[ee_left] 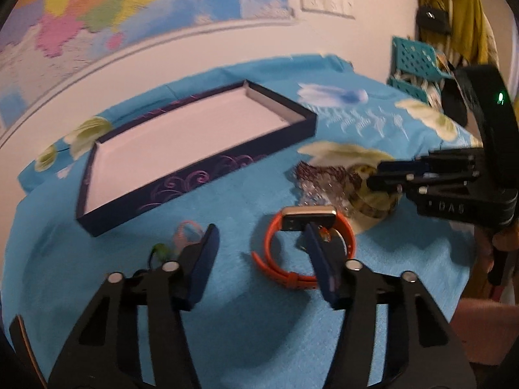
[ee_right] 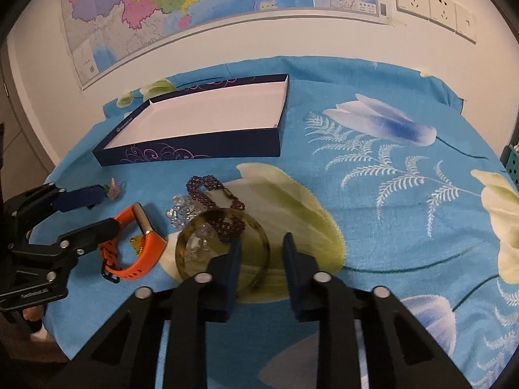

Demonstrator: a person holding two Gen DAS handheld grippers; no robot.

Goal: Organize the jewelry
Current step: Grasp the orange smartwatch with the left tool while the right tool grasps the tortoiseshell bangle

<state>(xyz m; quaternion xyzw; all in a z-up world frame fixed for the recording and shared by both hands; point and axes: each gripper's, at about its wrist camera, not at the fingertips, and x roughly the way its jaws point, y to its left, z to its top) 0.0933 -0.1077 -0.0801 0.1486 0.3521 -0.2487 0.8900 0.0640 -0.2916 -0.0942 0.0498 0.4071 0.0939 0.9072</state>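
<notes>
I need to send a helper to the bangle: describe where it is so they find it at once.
Start at the dark blue box on the blue flowered cloth. Nearer than it, on a pale printed flower, lies the bangle, just right of the orange watch. It is the only rigid, see-through olive-brown ring, with purple beads draped over its far rim.

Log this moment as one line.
left gripper: open, at orange watch | right gripper: straddling bangle rim, grip unclear | box: empty

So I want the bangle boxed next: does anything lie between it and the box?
Yes. A dark purple beaded bracelet drapes over the far rim of the olive translucent bangle, with clear crystal beads beside it, on the blue cloth toward the navy box.
</notes>
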